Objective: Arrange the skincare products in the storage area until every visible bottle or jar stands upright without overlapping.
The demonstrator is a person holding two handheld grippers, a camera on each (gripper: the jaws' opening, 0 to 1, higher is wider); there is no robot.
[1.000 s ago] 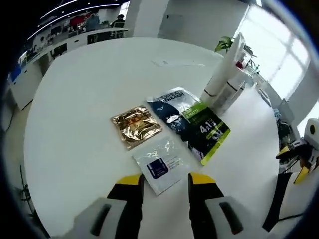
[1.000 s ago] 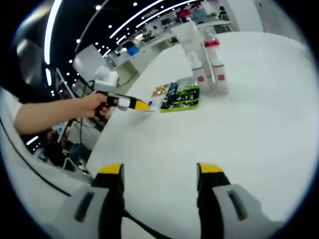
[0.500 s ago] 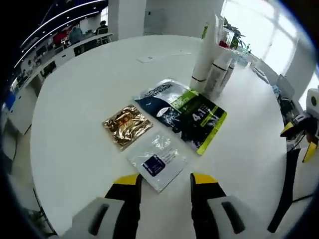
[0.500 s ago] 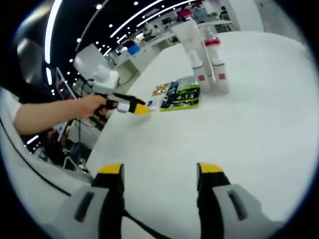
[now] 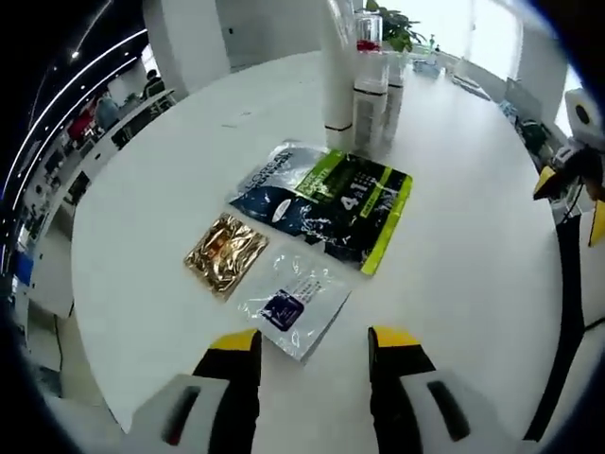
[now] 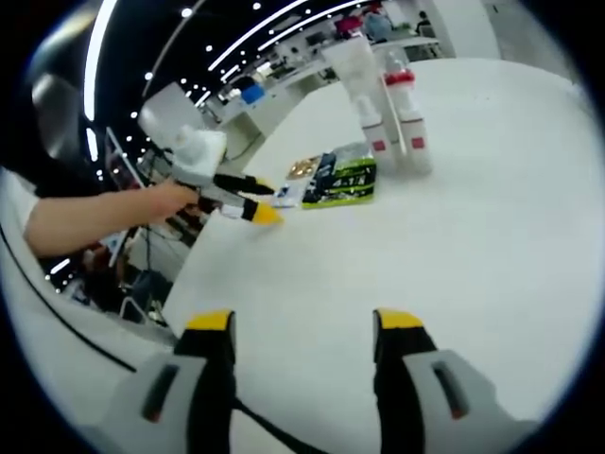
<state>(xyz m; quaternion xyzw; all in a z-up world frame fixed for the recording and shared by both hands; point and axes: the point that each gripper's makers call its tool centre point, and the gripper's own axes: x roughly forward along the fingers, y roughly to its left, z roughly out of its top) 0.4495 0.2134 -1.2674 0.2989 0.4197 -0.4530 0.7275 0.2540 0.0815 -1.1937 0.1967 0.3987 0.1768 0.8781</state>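
1. While the left gripper [image 5: 309, 352] hovers low over the white table [image 5: 473, 246] with its jaws spread and nothing between them, the clear sachet [image 5: 291, 301] sits right off its tips, so my guess is that's the step in hand: picking up or nudging a flat packet.
2. To do it well I'd come in shallow, slide one jaw under the sachet's near edge and pinch a corner. Flat foil on a smooth top will probably skate away if you just press down.
3. Watch the neighbours: the gold sachet [image 5: 225, 253] lies just beside it, and the big dark-and-green pouch [image 5: 326, 201] touches or slightly overlaps its far corner, can't tell which.
4. Right gripper [image 6: 302, 326] is well apart from everything, jaws spread and empty, over bare table.
5. Count: three flat packets (clear, gold, green pouch).
6. Standing stuff: a tall white tube [image 6: 357, 80] plus two red-capped bottles [image 6: 408, 118], so three, all upright in a tight cluster at the pouch's far end. Whether they touch each other is hard to say.
7. Bottles already look fine to me; the packets seem to be what's left.
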